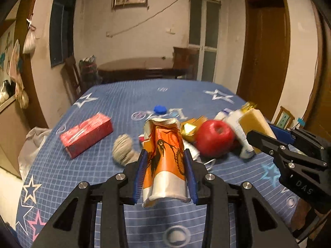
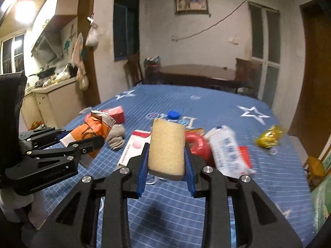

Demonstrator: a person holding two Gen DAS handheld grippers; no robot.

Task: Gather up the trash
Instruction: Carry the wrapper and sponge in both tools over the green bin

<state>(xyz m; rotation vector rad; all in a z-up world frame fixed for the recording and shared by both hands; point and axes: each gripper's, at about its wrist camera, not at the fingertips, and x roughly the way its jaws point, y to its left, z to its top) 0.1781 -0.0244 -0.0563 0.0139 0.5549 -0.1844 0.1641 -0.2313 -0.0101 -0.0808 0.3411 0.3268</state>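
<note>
Trash held at lower centre of each view: crushed orange paper cup [image 1: 165, 161] pinched by left gripper [image 1: 165, 171], yellow sponge [image 2: 167, 148] pinched by right gripper [image 2: 167, 165], above blue tablecloth [image 2: 227, 103].

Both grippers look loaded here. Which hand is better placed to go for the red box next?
Neither is free, but left: the red box lies on its side. Left gripper holds the orange cup; right gripper holds the sponge.

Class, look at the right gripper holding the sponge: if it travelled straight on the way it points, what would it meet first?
Probably the red ring just beyond the sponge clamped in the right gripper; depth is uncertain.
</note>
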